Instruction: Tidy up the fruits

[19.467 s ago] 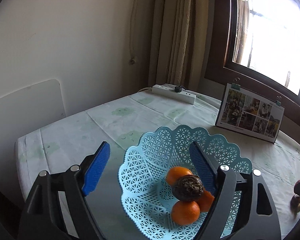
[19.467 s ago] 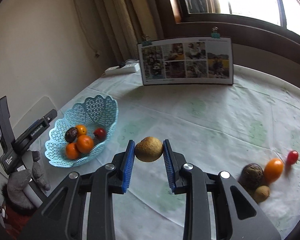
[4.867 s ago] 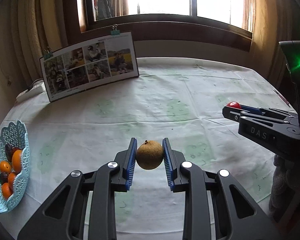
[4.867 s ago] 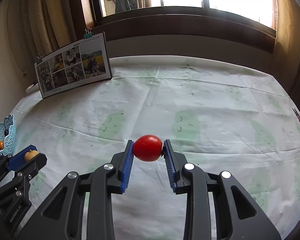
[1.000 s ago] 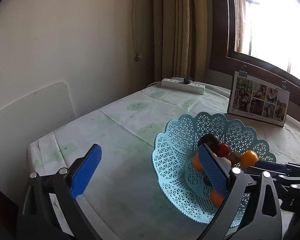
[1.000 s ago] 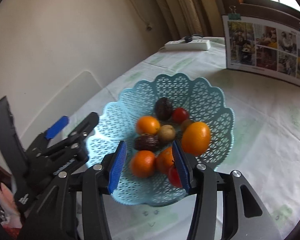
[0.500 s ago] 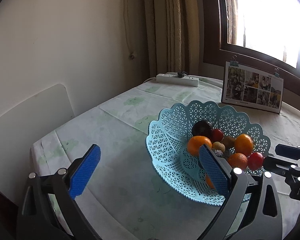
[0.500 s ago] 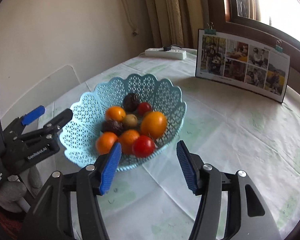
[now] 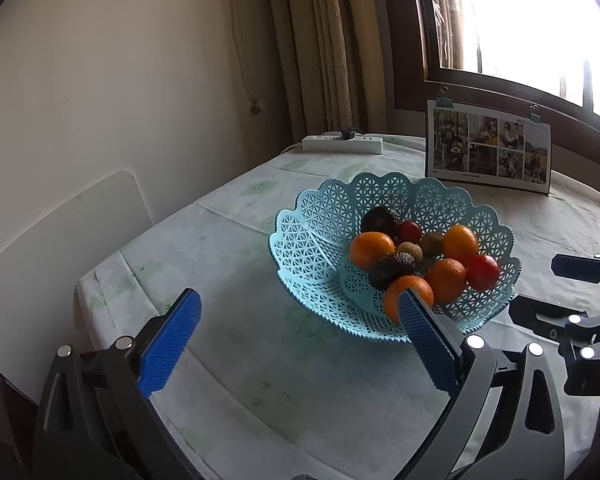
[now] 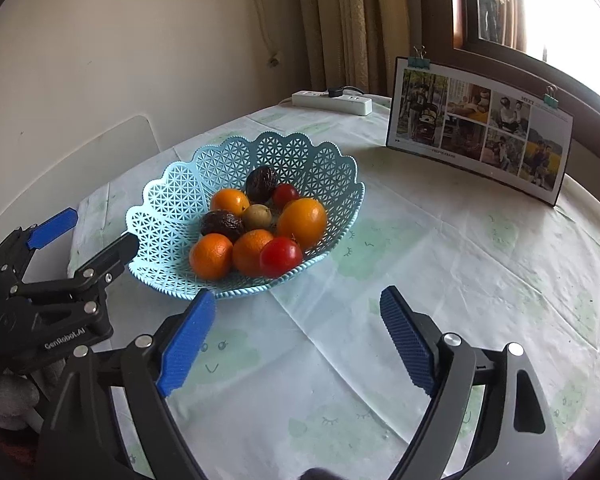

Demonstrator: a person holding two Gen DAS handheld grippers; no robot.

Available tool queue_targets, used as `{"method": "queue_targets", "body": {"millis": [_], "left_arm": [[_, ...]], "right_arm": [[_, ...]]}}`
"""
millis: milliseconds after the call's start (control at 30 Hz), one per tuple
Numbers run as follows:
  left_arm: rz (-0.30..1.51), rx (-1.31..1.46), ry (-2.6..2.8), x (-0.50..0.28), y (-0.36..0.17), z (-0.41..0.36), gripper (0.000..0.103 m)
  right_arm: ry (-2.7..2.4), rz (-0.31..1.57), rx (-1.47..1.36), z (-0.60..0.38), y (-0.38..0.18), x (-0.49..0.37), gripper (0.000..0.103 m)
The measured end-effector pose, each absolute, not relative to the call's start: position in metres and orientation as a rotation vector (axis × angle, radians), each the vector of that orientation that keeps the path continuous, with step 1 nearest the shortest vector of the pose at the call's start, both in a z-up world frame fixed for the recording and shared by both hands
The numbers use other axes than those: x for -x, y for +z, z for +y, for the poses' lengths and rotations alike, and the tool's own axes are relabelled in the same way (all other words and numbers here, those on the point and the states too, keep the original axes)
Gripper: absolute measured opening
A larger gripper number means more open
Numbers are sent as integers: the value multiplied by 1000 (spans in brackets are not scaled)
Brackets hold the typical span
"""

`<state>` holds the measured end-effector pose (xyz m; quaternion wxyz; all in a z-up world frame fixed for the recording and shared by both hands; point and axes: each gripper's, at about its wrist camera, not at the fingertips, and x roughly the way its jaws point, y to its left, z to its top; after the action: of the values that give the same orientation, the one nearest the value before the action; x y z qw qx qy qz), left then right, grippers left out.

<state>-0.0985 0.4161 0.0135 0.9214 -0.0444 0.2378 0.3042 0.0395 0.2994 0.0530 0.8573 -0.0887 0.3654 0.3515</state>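
The left claw (image 9: 296, 344) and the right claw (image 10: 296, 338) both hang spread wide and empty just short of the blue basket (image 10: 168, 200), which sits on the counter (image 10: 440, 272) heaped with the fruits (image 10: 256, 226).

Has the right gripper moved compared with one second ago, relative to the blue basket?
Yes. The right gripper has pulled back: its open jaws stood over the fruit then, now they hang short of the blue basket rim.

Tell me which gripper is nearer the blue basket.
Left. The left gripper has one finger right at the blue basket rim; the right gripper hangs open, back from its front edge.
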Motion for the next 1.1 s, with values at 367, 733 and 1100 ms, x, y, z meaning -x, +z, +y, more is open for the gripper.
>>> {"method": "queue_targets", "body": {"millis": [367, 733, 1100], "left_arm": [[488, 46, 660, 97, 18, 394, 100], [510, 27, 676, 94, 14, 391, 100], [522, -7, 683, 94, 11, 390, 100]], "right_arm": [[670, 684, 240, 294, 57, -33, 98], [621, 673, 278, 294, 57, -33, 98], [622, 669, 288, 294, 58, -30, 98]]}}
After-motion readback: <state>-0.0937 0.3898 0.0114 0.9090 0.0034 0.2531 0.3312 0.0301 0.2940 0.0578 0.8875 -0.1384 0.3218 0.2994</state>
